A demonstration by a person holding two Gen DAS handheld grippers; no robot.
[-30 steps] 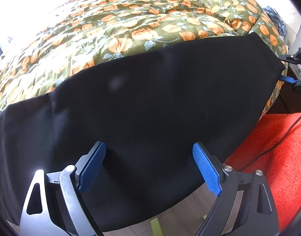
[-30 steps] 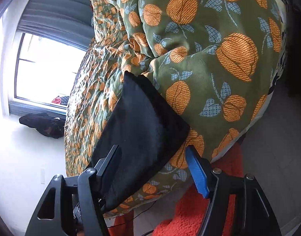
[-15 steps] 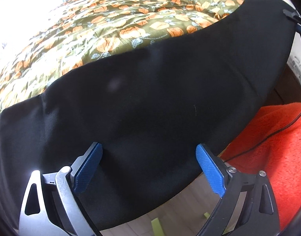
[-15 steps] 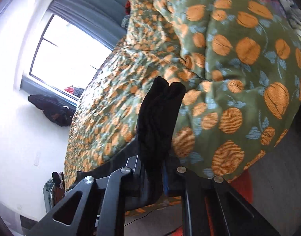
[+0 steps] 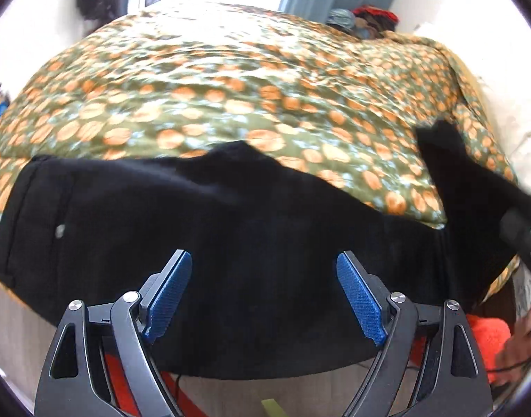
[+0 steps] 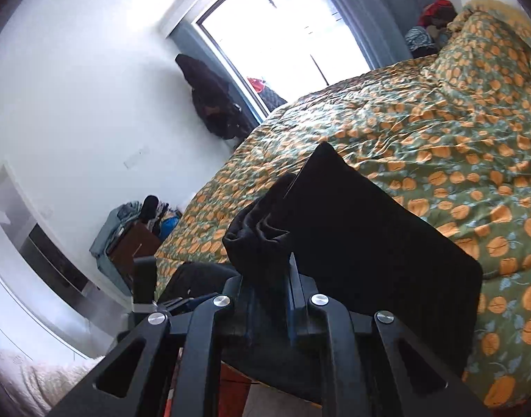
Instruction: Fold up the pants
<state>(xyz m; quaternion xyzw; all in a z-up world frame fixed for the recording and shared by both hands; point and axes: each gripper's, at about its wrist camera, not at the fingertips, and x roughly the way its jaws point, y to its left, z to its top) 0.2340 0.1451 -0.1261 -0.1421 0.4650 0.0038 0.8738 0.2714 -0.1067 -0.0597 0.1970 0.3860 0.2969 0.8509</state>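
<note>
Black pants (image 5: pixel 203 229) lie along the near edge of a bed with a green and orange floral quilt (image 5: pixel 230 97). My left gripper (image 5: pixel 262 292) is open, its blue pads (image 5: pixel 166 295) just above the middle of the pants, holding nothing. My right gripper (image 6: pixel 272 278) is shut on the bunched leg end of the pants (image 6: pixel 352 226) and holds it lifted above the quilt (image 6: pixel 439 139). In the left wrist view that lifted end (image 5: pixel 463 180) rises at the right, with the right gripper (image 5: pixel 519 232) at the frame edge.
An orange fluffy rug (image 5: pixel 488 340) and a cable lie on the floor below the bed's near edge. A window (image 6: pixel 286 34) with curtains is beyond the bed. Clothes piles (image 6: pixel 133 219) sit by the wall, and more clothes lie at the bed's head (image 5: pixel 362 21).
My right gripper shut on the pants' leg end and lifted it up and over toward the waist. The left wrist view has pulled back, now showing the waistband.
</note>
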